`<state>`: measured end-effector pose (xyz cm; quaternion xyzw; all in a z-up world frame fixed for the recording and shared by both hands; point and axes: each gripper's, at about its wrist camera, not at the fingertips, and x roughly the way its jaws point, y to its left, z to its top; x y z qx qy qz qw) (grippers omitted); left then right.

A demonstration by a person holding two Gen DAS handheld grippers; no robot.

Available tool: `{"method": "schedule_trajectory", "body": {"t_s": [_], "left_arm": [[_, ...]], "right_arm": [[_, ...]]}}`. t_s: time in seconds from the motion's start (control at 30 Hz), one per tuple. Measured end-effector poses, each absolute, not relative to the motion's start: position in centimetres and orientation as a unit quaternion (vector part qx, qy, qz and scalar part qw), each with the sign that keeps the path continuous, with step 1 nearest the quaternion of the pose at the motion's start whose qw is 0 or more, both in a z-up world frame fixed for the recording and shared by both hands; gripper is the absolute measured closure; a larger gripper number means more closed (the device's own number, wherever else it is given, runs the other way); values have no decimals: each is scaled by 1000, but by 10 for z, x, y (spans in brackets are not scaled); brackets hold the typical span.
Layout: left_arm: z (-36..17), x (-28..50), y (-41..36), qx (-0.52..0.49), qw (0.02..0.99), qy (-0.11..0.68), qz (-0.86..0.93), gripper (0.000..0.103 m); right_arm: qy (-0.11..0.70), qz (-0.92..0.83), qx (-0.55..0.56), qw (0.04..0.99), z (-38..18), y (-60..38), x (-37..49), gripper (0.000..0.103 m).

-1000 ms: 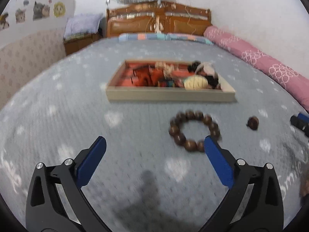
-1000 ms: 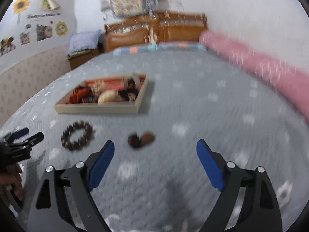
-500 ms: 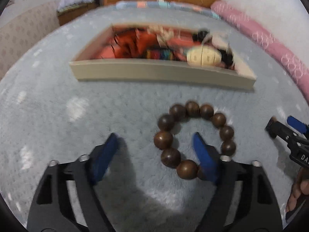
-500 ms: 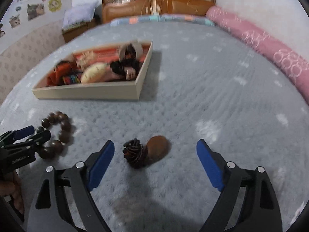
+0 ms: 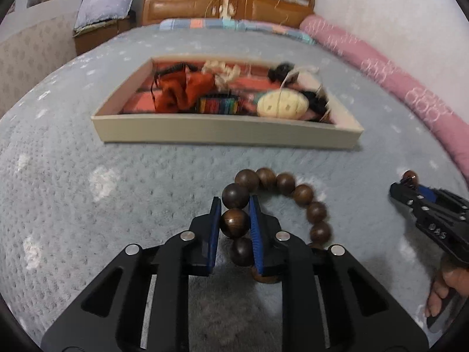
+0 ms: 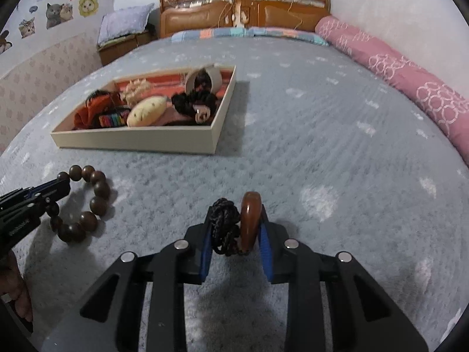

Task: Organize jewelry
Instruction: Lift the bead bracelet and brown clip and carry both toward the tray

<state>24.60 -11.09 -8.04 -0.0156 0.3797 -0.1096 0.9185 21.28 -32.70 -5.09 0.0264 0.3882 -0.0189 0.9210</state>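
Note:
A bracelet of dark wooden beads (image 5: 303,195) lies on the grey bedspread in front of the wooden tray (image 5: 222,132). My left gripper (image 5: 234,205) is closing on the bracelet's left side, and its blue pads press a bead between them. In the right wrist view the same bracelet (image 6: 98,205) lies at the left with the left gripper (image 6: 58,187) on it. My right gripper (image 6: 236,217) is closing on a brown pendant (image 6: 250,220) with a black knotted cord (image 6: 224,223), both squeezed between its pads. The tray (image 6: 132,139) holds several fabric and jewelry pieces.
A pink bolster (image 6: 410,76) runs along the bed's right edge by the wall. A wooden headboard (image 6: 243,6) and a bedside cabinet (image 6: 123,44) stand at the far end. A person's hand (image 5: 445,287) holds the right gripper (image 5: 410,190) to the bracelet's right.
Both grippers came forward and down to the bedspread. The left jaws went from wide open to closed around a bracelet bead. The right jaws closed around the pendant and cord.

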Motion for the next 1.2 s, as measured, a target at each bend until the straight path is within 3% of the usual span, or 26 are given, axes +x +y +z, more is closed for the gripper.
{"method": "schedule_trajectory", "body": {"t_s": [0.33,0.63,1.07,1.2], "left_arm": [[-34,214,-83,-36,939,319,-126,85],[12,163,-26,11,970,230,-80,85],[25,112,38,-53,972,227,-34,85],[29,93,31,-21,972,231,-26,85]], "right_arm": [[336,-5,37,941,-11,-327,188,75],[288,-3,25,957,24,-319,137,75],[231,-1,2,973,54,-291,102,75],[226,-18,14,974,53,-285,107,75]]}}
